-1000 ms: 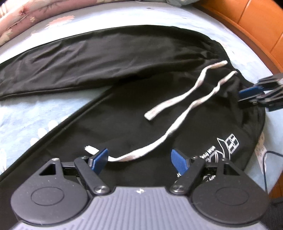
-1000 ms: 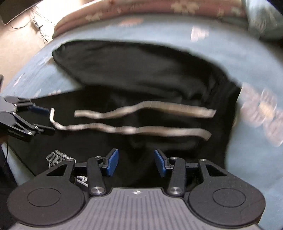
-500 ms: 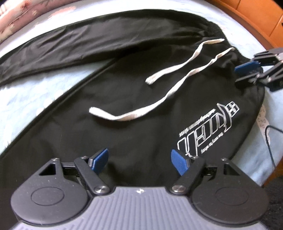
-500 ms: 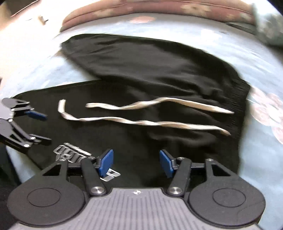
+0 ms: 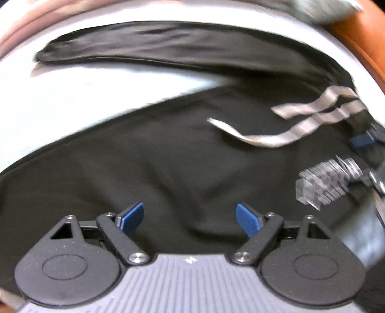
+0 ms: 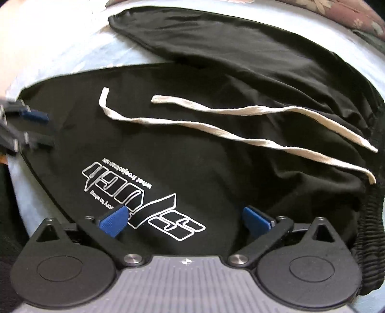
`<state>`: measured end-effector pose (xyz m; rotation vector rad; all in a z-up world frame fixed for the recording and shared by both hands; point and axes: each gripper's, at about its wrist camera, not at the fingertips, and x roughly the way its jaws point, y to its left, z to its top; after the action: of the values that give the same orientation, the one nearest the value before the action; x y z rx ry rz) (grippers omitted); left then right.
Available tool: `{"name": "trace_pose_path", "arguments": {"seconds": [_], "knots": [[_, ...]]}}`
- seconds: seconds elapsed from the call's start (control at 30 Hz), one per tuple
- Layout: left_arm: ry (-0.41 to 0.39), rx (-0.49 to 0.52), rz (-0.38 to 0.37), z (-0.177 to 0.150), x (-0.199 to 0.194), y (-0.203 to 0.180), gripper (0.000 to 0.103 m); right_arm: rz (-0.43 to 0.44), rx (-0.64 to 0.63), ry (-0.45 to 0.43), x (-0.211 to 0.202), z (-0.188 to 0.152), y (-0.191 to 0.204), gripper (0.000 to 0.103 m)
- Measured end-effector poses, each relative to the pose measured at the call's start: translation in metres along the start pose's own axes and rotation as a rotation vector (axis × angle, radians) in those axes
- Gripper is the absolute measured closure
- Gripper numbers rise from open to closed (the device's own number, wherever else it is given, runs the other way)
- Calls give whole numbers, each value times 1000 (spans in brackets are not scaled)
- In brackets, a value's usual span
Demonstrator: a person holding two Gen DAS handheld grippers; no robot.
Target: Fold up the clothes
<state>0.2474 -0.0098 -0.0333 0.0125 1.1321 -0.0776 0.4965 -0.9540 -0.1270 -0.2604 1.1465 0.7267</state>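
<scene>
Pair of black soft-fabric jogging trousers (image 6: 216,154), spread flat on a bed with a pale blue printed sheet (image 6: 72,48); one leg runs across the far side, the other lies nearer the cameras, a wedge of sheet showing between them. Ribbed elastic waistband (image 6: 371,216) at the right edge of the right wrist view. Two flat cream drawstring cords (image 6: 240,134) lie loose across the front panel, roughly side by side. White outlined logo print (image 6: 134,192) with small lettering sits just ahead of the right gripper (image 6: 185,220), whose blue-padded jaws have just been opening and now stand wide over the fabric, nothing between them. Left gripper (image 5: 190,220), blue pads likewise, jaws wide and just opened a little further, poised over plain black cloth of the nearer leg, gripping nothing; its view is motion-blurred. Pink floral quilt (image 6: 349,14) along the far edge of the bed; orange wooden surround (image 5: 361,43) at one corner.
</scene>
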Motion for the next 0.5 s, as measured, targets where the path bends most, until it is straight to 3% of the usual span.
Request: {"name": "trace_pose_path", "arguments": {"seconds": [0.1, 0.23, 0.33, 0.5], "knots": [[-10, -106, 62, -4, 3, 39, 19, -30, -24, 4, 1, -2, 5, 0], [66, -232, 71, -23, 11, 74, 19, -72, -81, 10, 3, -7, 14, 0], [91, -200, 49, -31, 2, 79, 19, -78, -73, -7, 3, -10, 14, 0], [-34, -200, 166, -11, -29, 120, 19, -100, -86, -44, 4, -17, 19, 0]]}}
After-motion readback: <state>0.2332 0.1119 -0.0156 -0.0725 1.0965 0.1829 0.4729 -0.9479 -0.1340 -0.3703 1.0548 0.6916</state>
